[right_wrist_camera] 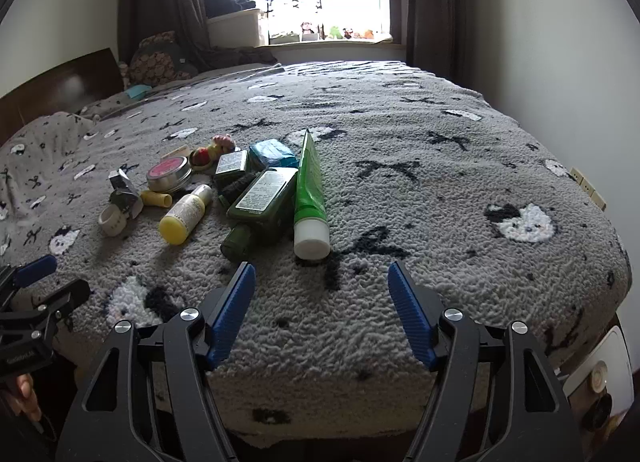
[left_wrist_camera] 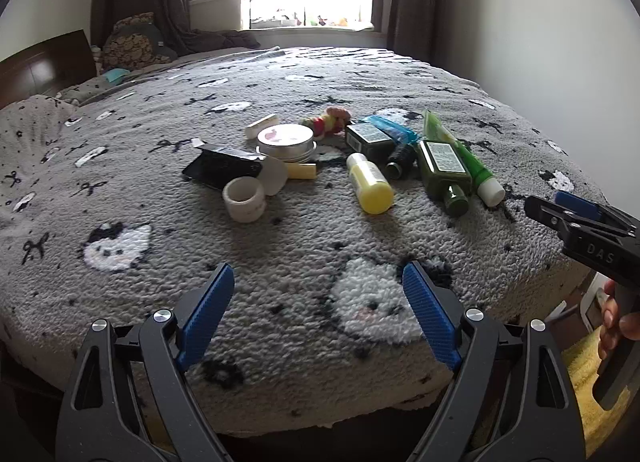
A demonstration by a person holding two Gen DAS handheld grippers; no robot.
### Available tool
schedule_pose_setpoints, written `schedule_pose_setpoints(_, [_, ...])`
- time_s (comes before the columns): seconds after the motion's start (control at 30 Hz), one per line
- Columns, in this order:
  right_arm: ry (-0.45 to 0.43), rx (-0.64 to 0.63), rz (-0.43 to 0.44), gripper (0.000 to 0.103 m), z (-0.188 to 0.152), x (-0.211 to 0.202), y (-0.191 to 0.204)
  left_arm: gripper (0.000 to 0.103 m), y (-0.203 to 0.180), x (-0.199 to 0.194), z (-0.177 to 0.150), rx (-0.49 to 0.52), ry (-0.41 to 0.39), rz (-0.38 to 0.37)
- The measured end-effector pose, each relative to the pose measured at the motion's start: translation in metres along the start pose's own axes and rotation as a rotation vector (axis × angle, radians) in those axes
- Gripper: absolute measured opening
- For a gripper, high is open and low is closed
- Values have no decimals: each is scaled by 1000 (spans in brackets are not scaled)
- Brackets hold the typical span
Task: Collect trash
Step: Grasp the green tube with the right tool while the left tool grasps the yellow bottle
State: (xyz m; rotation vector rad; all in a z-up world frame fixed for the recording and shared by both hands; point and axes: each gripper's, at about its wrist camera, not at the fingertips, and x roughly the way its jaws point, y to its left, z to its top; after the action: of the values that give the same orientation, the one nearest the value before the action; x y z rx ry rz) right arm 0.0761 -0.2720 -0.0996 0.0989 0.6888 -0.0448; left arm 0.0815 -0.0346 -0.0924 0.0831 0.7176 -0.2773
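Fuzzy, nubbly gray fleece blanket [left_wrist_camera: 280, 262] over the bed. Shiny brushed-metal round tin [left_wrist_camera: 285, 142]. Glossy translucent green plastic tube [right_wrist_camera: 310, 186] with a smooth matt white cap. Dark green glossy bottle [right_wrist_camera: 262, 204] bearing a paper label. Polished dark wood headboard [left_wrist_camera: 44, 66]. Ribbed blue pads on matt black gripper fingers [left_wrist_camera: 206, 314].

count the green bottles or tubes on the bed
3: a big dark green bottle mid-pile, a smaller dark green one behind it, and a bright green tube along their right. More may hide underneath.
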Motion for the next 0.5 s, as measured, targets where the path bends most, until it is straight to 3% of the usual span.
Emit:
schedule_pose_setpoints(0.13, [26, 16, 29, 61, 10, 25, -3, 77, -12, 21, 11, 31, 13, -34])
schedule_pose_setpoints(0.27, [65, -26, -33, 61, 16, 50, 2, 69, -15, 43, 23, 17, 27, -75])
schedule_pose_setpoints(0.5, [89, -15, -19, 61, 21, 81, -4, 64, -19, 89, 49, -2, 55, -92])
